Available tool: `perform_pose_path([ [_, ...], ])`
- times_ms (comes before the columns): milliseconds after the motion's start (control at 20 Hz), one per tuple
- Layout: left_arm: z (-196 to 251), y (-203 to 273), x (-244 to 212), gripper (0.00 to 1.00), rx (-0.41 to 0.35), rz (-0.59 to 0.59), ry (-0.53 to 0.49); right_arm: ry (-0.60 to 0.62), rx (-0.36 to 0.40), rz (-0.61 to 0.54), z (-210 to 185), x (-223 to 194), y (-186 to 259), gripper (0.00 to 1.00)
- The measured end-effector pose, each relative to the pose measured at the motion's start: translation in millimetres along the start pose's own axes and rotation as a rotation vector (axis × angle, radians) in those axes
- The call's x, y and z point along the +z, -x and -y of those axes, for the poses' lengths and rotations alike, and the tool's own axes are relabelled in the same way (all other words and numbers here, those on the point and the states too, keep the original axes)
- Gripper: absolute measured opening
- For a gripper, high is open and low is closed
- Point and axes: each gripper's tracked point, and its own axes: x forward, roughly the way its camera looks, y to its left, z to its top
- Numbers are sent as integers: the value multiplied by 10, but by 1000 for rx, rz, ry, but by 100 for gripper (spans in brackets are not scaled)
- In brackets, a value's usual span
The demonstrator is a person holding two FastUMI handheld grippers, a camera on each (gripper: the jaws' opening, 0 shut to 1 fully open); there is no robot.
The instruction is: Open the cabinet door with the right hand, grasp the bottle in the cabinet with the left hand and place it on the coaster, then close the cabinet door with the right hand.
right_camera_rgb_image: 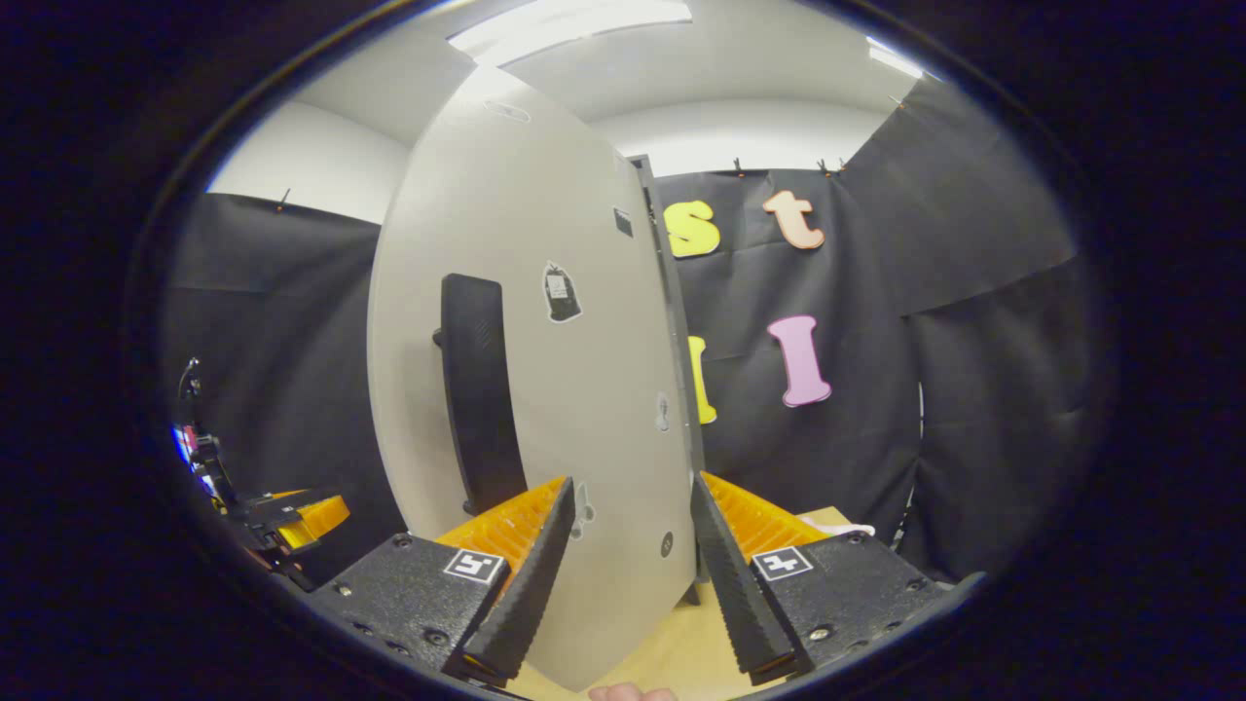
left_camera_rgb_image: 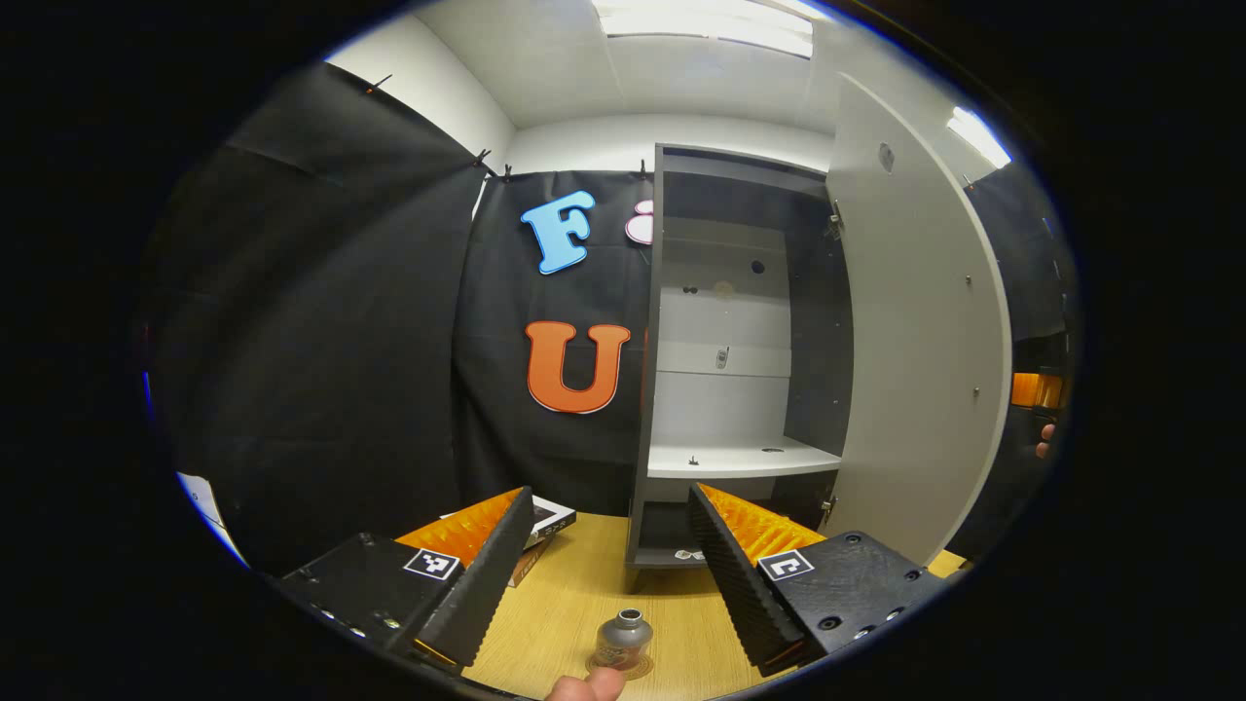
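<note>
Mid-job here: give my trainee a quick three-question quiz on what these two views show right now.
1. True or false: the cabinet door is closed.
2. The bottle stands: A) on the cabinet shelf; B) on the coaster; C) between the left gripper fingers.
3. Fill in: the right gripper faces the door's outer side, where a black ____ is mounted.

Key: 1 false; 2 B; 3 handle.

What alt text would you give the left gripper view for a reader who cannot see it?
The left gripper hangs open above a small bottle standing on a coaster on the wooden table. Behind it a cabinet stands with its door swung open and its shelf bare of bottles.
</note>
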Motion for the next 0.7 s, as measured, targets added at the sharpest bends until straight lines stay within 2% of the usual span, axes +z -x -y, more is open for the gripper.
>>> perform_pose_path([
  [300,-158,14,-16,95,19,-3,-9,0,99,-22,-523,-57,-503,79],
  [500,-248,19,-39,95,28,-3,-13,-7,169,-35,-1011,-171,-912,79],
  [700,-361,8,-91,95,46,-14,-17,16,180,-42,-1233,-283,-1269,78],
])
